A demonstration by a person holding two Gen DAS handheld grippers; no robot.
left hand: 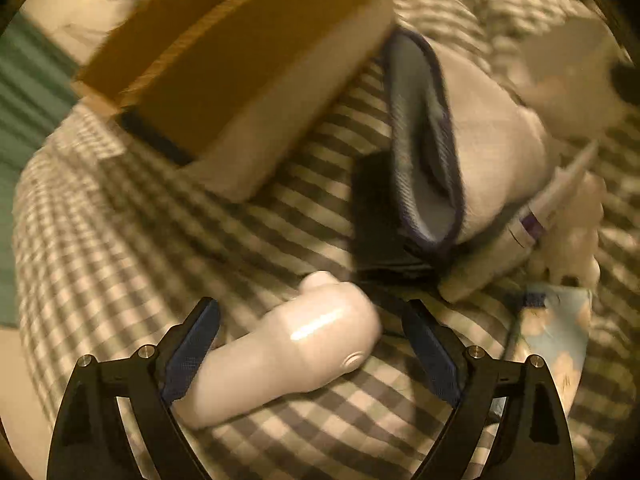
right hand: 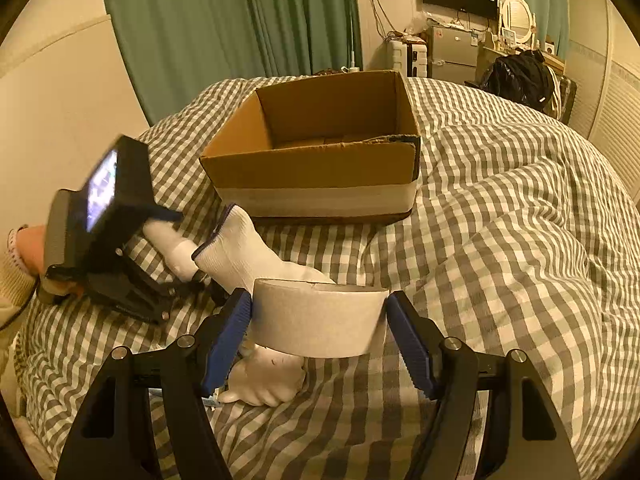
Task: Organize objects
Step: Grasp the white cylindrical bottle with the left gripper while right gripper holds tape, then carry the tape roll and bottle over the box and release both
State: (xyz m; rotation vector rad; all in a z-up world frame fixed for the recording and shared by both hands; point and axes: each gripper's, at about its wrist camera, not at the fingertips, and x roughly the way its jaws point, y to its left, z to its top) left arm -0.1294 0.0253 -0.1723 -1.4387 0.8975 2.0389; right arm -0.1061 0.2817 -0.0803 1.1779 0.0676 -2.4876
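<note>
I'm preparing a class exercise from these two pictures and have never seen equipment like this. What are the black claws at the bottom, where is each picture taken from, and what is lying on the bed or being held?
No robot here: a person holds a two-finger gripper in each hand, each carrying a wide-angle camera looking along its fingers. The claws are those fingers.

The left wrist view looks steeply down at the checked bedcover. The left gripper stands wide open around a white bottle lying on the cover, not squeezing it. Beyond lie a white glove and a tube.

The right wrist view looks across the bed. The right gripper has a roll of tape between its blue pads; they seem to grip it. Behind stands an open cardboard box; its visible interior looks empty. The other gripper shows on the left.
</note>
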